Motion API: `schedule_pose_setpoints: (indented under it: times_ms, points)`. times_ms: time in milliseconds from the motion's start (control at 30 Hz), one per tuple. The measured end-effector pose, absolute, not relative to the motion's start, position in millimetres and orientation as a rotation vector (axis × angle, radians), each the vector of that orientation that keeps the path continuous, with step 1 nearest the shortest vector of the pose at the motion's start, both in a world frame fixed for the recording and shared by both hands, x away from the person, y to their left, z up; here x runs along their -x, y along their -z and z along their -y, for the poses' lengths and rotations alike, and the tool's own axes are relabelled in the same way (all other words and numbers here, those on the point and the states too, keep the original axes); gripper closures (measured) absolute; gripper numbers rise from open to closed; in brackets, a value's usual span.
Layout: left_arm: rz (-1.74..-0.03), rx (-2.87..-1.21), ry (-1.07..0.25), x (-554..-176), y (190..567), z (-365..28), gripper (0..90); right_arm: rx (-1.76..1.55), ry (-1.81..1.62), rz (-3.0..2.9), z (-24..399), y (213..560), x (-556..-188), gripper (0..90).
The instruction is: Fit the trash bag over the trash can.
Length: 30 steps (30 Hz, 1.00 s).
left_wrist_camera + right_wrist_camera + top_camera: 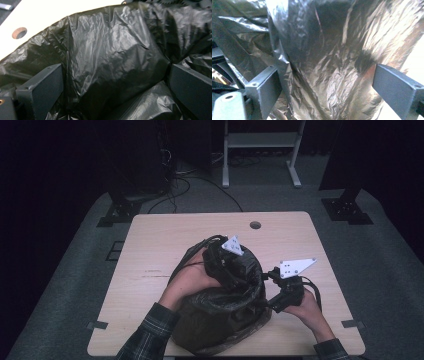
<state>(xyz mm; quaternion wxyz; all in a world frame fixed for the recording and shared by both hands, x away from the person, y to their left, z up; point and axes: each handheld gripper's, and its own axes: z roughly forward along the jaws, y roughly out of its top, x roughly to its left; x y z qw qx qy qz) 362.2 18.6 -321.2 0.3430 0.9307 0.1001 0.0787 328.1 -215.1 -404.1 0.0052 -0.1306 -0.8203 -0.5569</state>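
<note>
1. The bag hides whatever it lines; its near edge is cut off by the high view's bottom.
2. The left gripper's jaw tips are sunk in plastic.
3. The forearms are cropped below.

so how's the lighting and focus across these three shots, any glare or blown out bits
High view: dim, dark surroundings, the wooden table evenly lit, the crumpled black plastic bag nearly detailless. Left gripper view: tabletop overexposed to white, soft sheen on the bag's folds, near jaws slightly soft. Right gripper view: strong streaky glare on the plastic, washed-out white at the right edge.
</note>
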Motion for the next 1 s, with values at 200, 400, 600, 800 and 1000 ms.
schedule_pose_setpoints:
  times_ms: [200,400,600,800,1000]
  points:
    - [-0.258,-2.452,-0.198,-362.5,329.7,-6.2,0.0,0.411,1.744,2.570,215.6,404.3,-328.1,9.5]
    - [-0.297,-2.503,-0.179,-364.9,335.8,-3.8,0.0,0.414,1.739,2.570,216.0,405.2,-328.5,9.5]
    - [-0.318,-2.572,-0.138,-366.5,343.0,-2.3,0.0,0.418,1.737,2.569,216.3,405.4,-328.8,9.5]
    - [-0.328,-2.591,-0.126,-366.1,344.4,-4.0,0.0,0.423,1.738,2.573,217.3,406.3,-329.7,9.5]
    - [-0.330,-2.605,-0.109,-363.9,346.2,-11.3,0.0,0.422,1.745,2.565,216.8,405.7,-329.1,9.5]
